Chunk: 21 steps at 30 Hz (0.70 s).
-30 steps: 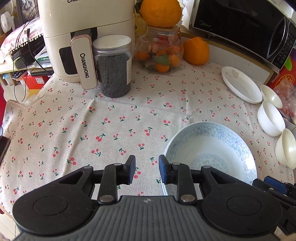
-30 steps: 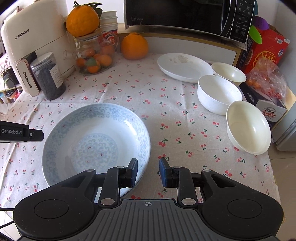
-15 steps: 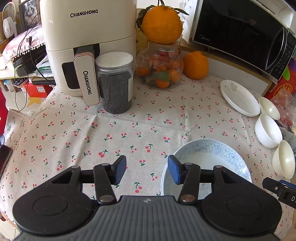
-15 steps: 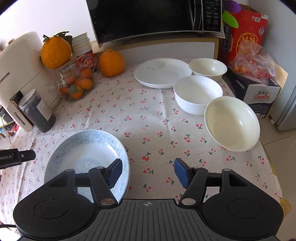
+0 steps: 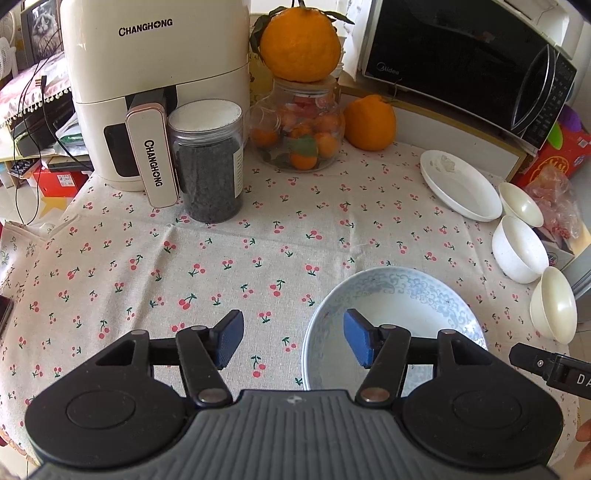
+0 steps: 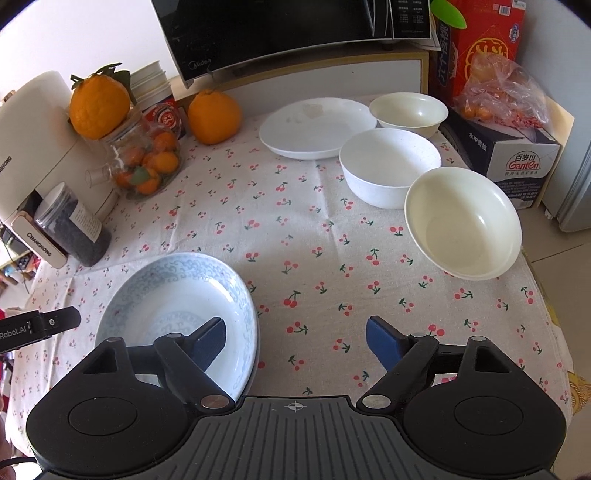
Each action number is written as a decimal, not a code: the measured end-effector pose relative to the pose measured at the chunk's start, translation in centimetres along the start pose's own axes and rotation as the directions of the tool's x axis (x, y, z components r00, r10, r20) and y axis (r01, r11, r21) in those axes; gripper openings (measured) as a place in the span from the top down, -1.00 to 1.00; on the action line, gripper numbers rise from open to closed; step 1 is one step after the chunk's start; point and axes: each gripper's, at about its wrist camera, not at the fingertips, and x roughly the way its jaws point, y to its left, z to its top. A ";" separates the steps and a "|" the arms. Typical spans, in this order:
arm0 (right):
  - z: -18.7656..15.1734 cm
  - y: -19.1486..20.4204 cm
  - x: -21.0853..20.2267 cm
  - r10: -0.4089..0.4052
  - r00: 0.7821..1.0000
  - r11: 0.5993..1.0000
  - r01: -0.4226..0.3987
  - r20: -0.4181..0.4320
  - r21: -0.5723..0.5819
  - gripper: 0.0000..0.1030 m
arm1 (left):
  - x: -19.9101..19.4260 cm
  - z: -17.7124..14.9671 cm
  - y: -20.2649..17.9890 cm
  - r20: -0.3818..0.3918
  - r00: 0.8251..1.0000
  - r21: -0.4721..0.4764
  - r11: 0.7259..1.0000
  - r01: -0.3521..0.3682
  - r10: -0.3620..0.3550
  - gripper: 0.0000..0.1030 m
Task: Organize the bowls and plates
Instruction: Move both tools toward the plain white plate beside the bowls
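Both grippers — left gripper [image 5: 293, 341], right gripper [image 6: 295, 341] — have spread wide.

Left wrist view: looks forward and down from above the near edge of the cherry-print tablecloth [image 5: 258, 236], facing the air fryer [image 5: 155, 85] at upper left and microwave [image 5: 469, 62] at upper right.
Right wrist view: set further right, high over the near edge, angled toward the microwave [image 6: 295, 33] at top centre.
Nearness: both sit close above the blue-patterned plate [image 5: 395, 314], low in each frame.
Shared: blue-patterned plate [image 6: 177, 314], white plate [image 5: 461, 188], three bowls, fruit jar [image 6: 144, 162].
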 end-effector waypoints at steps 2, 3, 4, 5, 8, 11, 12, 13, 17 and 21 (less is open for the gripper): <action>0.3 -0.2 -0.1 -0.009 1.000 1.000 0.009 -0.002 -0.002 -0.92 | -0.1 0.0 -0.2 0.002 1.000 0.008 1.000 0.006 -0.006 -0.22; 0.3 -0.1 -0.1 -0.008 1.000 1.000 0.008 -0.006 -0.014 -0.93 | 0.0 0.0 -0.4 0.002 1.000 0.016 1.000 0.010 -0.010 -0.23; 0.4 0.0 -0.1 -0.011 1.000 1.000 0.010 -0.008 -0.029 -0.93 | 0.0 0.0 -0.5 0.001 1.000 0.024 1.000 0.011 -0.011 -0.24; 0.4 0.2 -0.2 -0.022 1.000 0.999 0.022 -0.001 -0.045 -0.93 | 0.0 0.0 -0.6 0.002 1.000 0.028 1.000 0.009 -0.010 -0.27; 0.8 0.8 -0.4 -0.082 0.996 0.991 0.084 0.027 -0.102 -0.94 | -0.1 0.2 -0.9 0.009 1.000 0.030 1.000 0.005 -0.005 -0.56; 1.3 0.5 -0.7 -0.099 0.994 0.988 0.104 0.044 -0.116 -0.94 | -0.2 0.5 -1.1 0.031 0.999 0.032 0.999 -0.013 0.012 -0.82; 1.3 0.3 -0.8 -0.086 0.995 0.990 0.091 0.050 -0.106 -0.94 | -0.2 0.6 -1.2 0.038 0.999 0.032 0.999 -0.018 0.016 -0.94; 1.4 0.0 -0.8 -0.072 0.996 0.993 0.076 0.045 -0.092 -0.94 | -0.1 0.7 -1.2 0.044 0.999 0.029 0.999 -0.020 0.018 -0.99; 2.0 -1.3 -0.9 -0.036 0.998 0.999 0.037 0.054 -0.021 -0.94 | -0.2 1.3 -1.3 0.067 0.998 0.002 1.000 -0.007 0.006 -0.99; 3.3 -2.9 -1.1 -0.043 0.996 0.998 0.040 0.079 0.043 -0.94 | -0.2 2.3 -1.5 0.085 0.996 -0.015 1.000 0.025 -0.024 -0.99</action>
